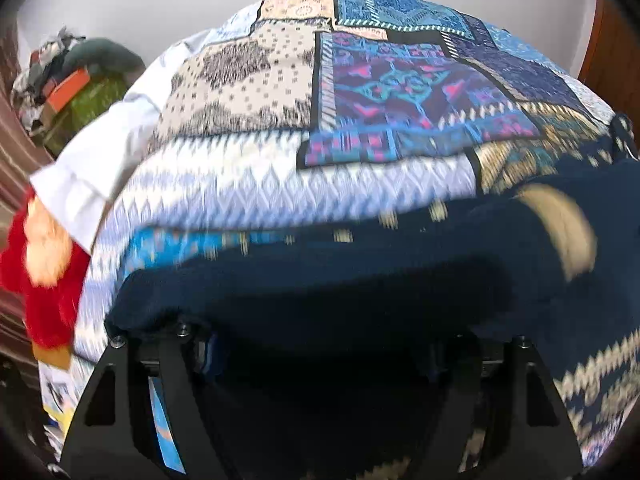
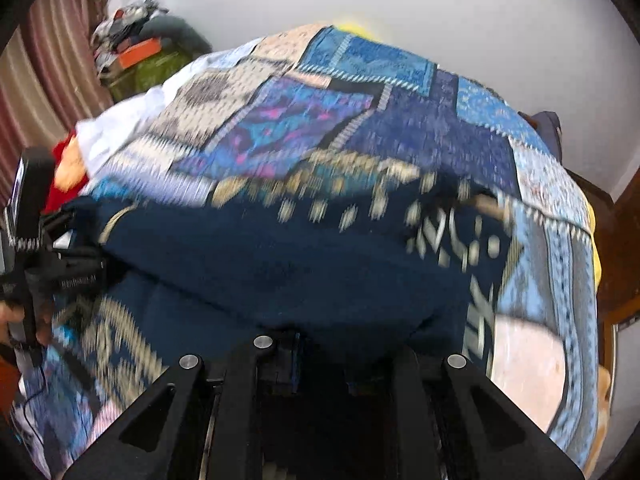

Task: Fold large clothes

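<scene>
Cloth (image 1: 360, 276) of dark navy with cream motifs lies draped over the near part of a bed, on top of a patchwork cover (image 1: 400, 92) of blue, purple, cream and white panels. In the left wrist view the left gripper (image 1: 320, 360) has its jaws standing wide, with the navy fabric's edge lying across the top of them; whether the pads touch it cannot be told, since that part is dark. In the right wrist view the right gripper (image 2: 324, 360) has its jaws drawn close together, and the navy cloth (image 2: 280, 264) bunches right at their tips, seemingly pinched, though the contact itself is in shadow. At the left edge of that view a hand (image 2: 16, 320) grips the other tool's handle. A white garment (image 1: 104, 152) lies along the bed's left side, with a red plush toy (image 1: 48, 272) just beside it. Farther back, near the wall, a pile of clutter (image 1: 72, 80) with an orange box and green bag stands beside a striped curtain (image 2: 52, 72). Both views are blurred.
</scene>
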`<state>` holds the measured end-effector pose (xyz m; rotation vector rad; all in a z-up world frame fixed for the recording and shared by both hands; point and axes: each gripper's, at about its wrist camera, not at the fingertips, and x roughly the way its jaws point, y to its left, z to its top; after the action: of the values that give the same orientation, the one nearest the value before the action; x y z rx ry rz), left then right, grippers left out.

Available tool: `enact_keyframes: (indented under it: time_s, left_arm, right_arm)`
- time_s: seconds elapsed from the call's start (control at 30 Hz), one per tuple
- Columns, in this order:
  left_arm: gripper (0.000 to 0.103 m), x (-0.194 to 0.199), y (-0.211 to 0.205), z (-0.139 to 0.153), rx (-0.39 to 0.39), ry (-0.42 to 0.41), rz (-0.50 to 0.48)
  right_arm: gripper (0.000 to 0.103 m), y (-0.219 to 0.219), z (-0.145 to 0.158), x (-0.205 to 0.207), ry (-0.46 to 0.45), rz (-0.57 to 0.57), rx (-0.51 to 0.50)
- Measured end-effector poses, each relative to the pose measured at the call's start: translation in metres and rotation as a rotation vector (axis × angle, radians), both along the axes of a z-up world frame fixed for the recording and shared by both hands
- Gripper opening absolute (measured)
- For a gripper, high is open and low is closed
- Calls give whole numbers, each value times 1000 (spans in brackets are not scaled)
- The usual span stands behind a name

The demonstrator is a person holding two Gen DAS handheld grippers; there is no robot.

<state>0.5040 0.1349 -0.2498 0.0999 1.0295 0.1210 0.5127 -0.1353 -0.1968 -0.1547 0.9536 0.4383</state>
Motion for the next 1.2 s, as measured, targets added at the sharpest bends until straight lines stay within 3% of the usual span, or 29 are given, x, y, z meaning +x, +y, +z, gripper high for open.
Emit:
enact_keyframes:
  time_s: [0.1, 0.3, 0.43, 0.6, 0.73, 0.83, 0.9, 1.0, 1.07, 1.2]
  left_arm:
    - [73, 15, 6, 11, 7, -33, 26]
    - [73, 26, 25, 44, 84, -100, 106]
    - [73, 2, 40, 78, 9, -153, 100]
    - [79, -38, 46, 92, -71, -156, 36]
    - [80, -65, 39, 77, -95, -109, -13]
    - [81, -79, 31, 53, -116, -60, -42]
    - [81, -83, 26, 31, -134, -13, -47]
    - [81, -85, 21, -1, -139, 62, -40]
    - [82, -88, 17, -19, -86, 64, -40]
    - [90, -99, 8, -29, 32, 24, -58]
  right_arm:
    - [12, 3, 9, 23, -32, -30, 15]
    - [12, 0, 32, 45, -136, -147, -61]
    - [12, -8, 59, 26, -176, -112, -12]
    - [12, 13, 86, -17, -199, 21, 25]
    - [12, 48, 78, -51, -144, 143, 23]
    - [12, 75, 53, -66, -70, 205, -8]
    - [12, 92, 30, -72, -38, 227, -75]
    - [12, 110, -13, -76, -11, 227, -264]
    - [12, 112, -28, -83, -61, 267, -335]
    - [12, 106, -29, -101, -144, 306, -404]
